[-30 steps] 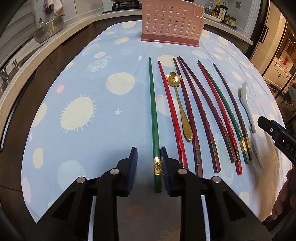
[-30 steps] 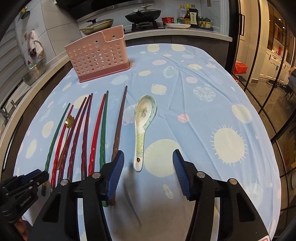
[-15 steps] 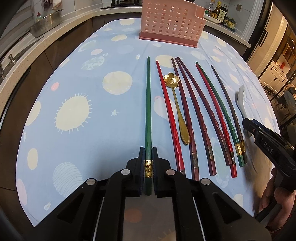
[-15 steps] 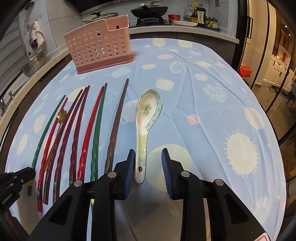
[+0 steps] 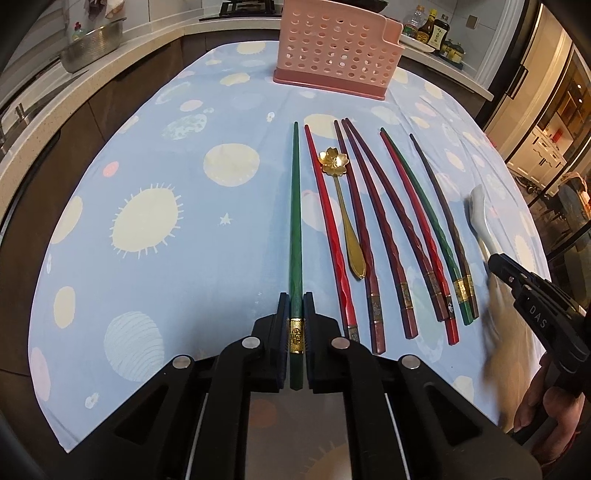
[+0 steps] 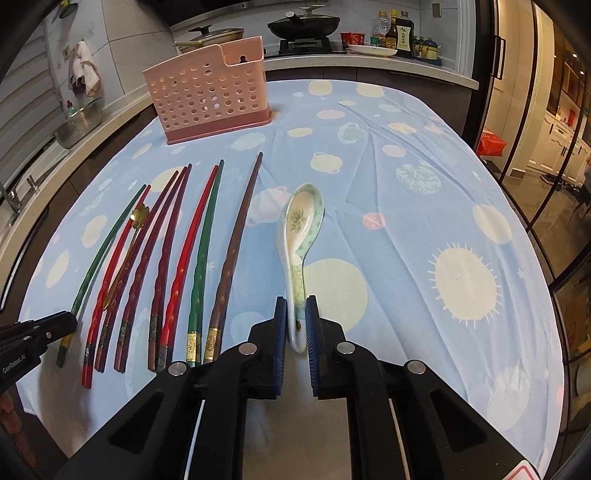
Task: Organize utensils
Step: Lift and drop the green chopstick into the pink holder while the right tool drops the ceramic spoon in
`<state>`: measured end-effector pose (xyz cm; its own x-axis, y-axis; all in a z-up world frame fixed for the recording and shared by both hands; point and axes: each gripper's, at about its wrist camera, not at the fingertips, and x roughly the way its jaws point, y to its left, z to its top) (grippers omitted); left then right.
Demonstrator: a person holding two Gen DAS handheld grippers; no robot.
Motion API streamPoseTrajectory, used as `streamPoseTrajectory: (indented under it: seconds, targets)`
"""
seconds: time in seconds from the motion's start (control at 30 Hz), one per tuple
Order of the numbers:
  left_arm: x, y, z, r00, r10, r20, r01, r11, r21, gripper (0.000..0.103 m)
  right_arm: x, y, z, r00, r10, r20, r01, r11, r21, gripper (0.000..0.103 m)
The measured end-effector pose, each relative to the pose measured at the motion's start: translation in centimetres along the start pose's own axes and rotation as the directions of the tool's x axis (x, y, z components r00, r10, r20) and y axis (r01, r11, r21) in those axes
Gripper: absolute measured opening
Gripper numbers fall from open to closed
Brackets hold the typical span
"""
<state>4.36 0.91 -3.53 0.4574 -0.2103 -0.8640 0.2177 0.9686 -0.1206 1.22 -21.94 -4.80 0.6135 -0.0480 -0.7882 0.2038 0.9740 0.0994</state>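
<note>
So both hand-held grippers are busy here. The left hand-held gripper (image 5: 296, 314) is clamped on the leftmost dark green chopstick (image 5: 295, 229), squeezing it right around its gold band near the thick end, with the rest of the stick lying flat on the light blue tablecloth with cream sun and planet prints (image 5: 155, 221) that covers the bench. The right hand-held gripper (image 6: 296, 317) has just been closing, and its blue pads are now pinched on the handle end of the white ceramic soup spoon with a green floral pattern (image 6: 301, 229). The spoon's bowl points away toward the far side of the bench.

Between those two, the other utensils lie in a rough row, thick ends toward the grippers: a bright red chopstick (image 5: 328, 229) just beside the green one, then a small gold spoon with a flower-shaped bowl (image 5: 341, 206), then a bunch of dark maroon chopsticks (image 5: 373, 221), another red one, another green one and a brown chopstick (image 6: 236, 251) nearest the ceramic spoon.

The pink perforated plastic utensil holder (image 6: 208, 92) stands upright at the far end of the cloth, well apart from everything. A bit of the person's fingers (image 5: 539, 402) shows under the right gripper in the left wrist view. Behind the bench there's a kitchen counter with a black wok (image 6: 304, 24) on the stove and some sauce bottles (image 6: 397, 31).
</note>
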Motion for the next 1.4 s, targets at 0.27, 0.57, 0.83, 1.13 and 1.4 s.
streamPoseTrajectory:
  seconds: [0.27, 0.57, 0.83, 1.13, 1.4]
  targets:
    - [-3.7, 0.3, 0.7, 0.996, -0.014, 0.085, 0.014, 1.0, 0.0, 0.007, -4.0, -0.6, 1.3, 0.997, 0.046, 0.07, -0.048, 0.998, 0.032, 0.009]
    - [-7.1, 0.4, 4.8, 0.979, 0.002, 0.205, -0.005, 1.0, 0.017, 0.007, -6.2, -0.6, 5.5, 0.984, 0.091, 0.156, -0.095, 0.995, 0.018, 0.006]
    - [-9.1, 0.6, 9.4, 0.954, 0.005, 0.299, -0.011, 1.0, 0.017, 0.007, -5.5, -0.1, 8.3, 0.977, 0.13, 0.171, -0.134, 0.991, 0.008, 0.006]
    - [-10.4, 0.3, 14.7, 0.923, 0.018, 0.385, -0.033, 0.999, 0.034, 0.007, -5.4, 0.8, 12.1, 0.963, 0.171, 0.208, -0.17, 0.985, -0.022, 0.005]
    - [-11.5, -0.7, 20.4, 0.894, -0.001, 0.449, -0.031, 0.997, 0.065, 0.007, -5.0, 1.6, 18.0, 0.947, 0.203, 0.248, -0.198, 0.979, -0.046, 0.005]
